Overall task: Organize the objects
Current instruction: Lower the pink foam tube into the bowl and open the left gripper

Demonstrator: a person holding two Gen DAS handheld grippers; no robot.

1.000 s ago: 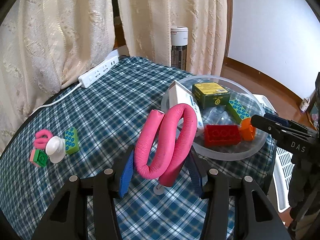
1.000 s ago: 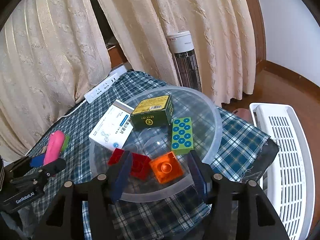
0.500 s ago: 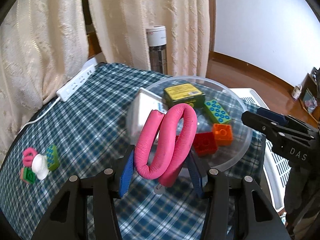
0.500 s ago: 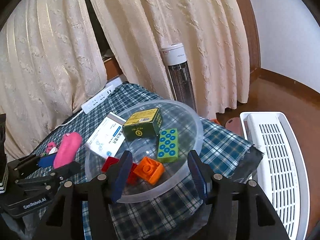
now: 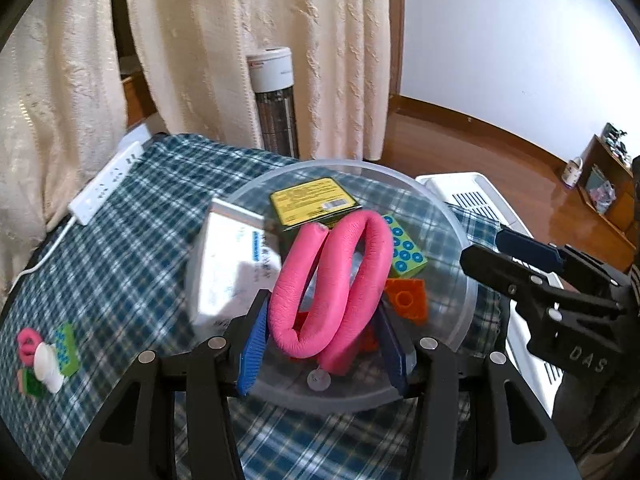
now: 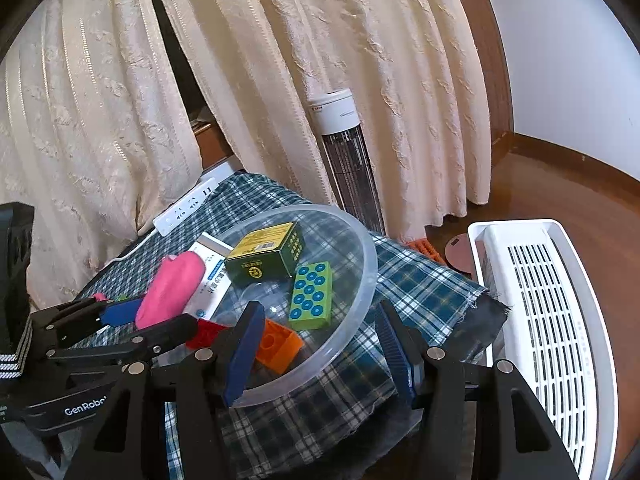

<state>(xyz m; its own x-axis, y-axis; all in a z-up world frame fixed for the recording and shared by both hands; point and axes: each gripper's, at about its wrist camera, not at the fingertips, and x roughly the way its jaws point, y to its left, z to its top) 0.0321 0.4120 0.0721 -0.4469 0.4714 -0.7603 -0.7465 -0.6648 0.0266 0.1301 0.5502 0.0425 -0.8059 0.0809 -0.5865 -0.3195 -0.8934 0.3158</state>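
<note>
My left gripper (image 5: 320, 344) is shut on a bent pink foam roller (image 5: 332, 284) and holds it above the near side of a clear plastic bowl (image 5: 456, 232). The bowl holds a white box (image 5: 228, 264), a dark green box (image 5: 312, 200), a green brick (image 5: 404, 248), an orange brick (image 5: 408, 300) and a red brick, mostly hidden. In the right wrist view the roller (image 6: 172, 284) hangs over the bowl's (image 6: 368, 256) left side. My right gripper (image 6: 320, 344) is open and empty over the bowl's near right rim.
A small pile with a pink ring, a white piece and green bricks (image 5: 44, 352) lies on the checked cloth at left. A white power strip (image 5: 106, 184) lies at the back left. A white grille unit (image 6: 548, 328) stands at the right. Curtains and a tower heater (image 6: 348, 160) stand behind.
My left gripper has carried the pink roller rightward from beside the bowl to over its near side. My right gripper has drawn back and risen, and stays open.
</note>
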